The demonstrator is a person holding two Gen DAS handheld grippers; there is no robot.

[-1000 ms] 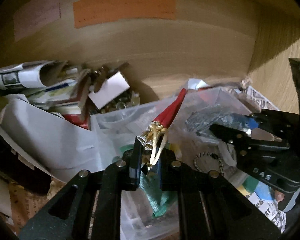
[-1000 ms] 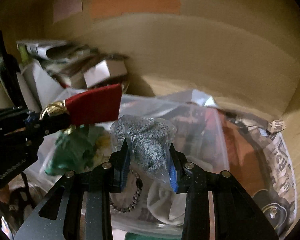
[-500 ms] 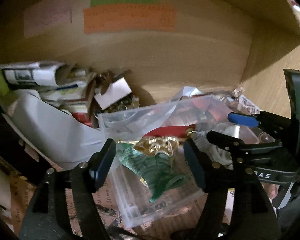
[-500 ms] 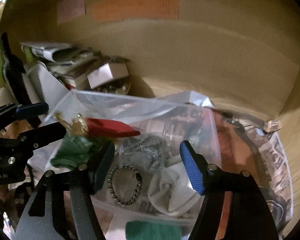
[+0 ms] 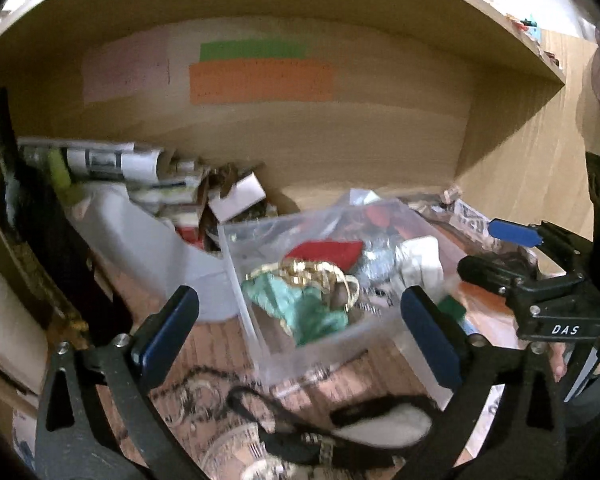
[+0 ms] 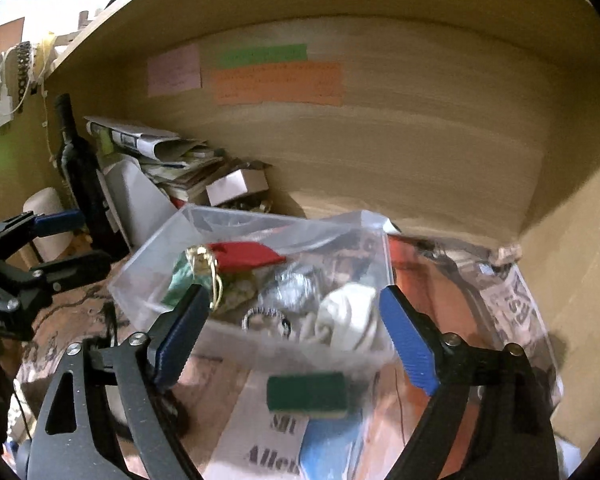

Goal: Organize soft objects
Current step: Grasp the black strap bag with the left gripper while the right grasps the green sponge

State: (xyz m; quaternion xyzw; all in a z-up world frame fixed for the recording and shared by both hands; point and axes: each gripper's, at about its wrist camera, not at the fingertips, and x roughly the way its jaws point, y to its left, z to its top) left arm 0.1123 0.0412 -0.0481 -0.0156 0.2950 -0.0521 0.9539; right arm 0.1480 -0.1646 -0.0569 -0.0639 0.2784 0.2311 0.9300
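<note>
Both tongs, left (image 5: 298,322) and right (image 6: 290,330), gape empty beside the clear box (image 6: 148,276). Its green cloth (image 5: 300,308) looks floppy; pinch a fold.

orange note (image 5: 262,82) on back wall | dark bottle (image 6: 82,176) at left | rolled newspaper (image 5: 112,160)

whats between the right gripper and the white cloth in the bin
In the right wrist view, only the clear bin's near wall separates the open right gripper from the white cloth.
</note>
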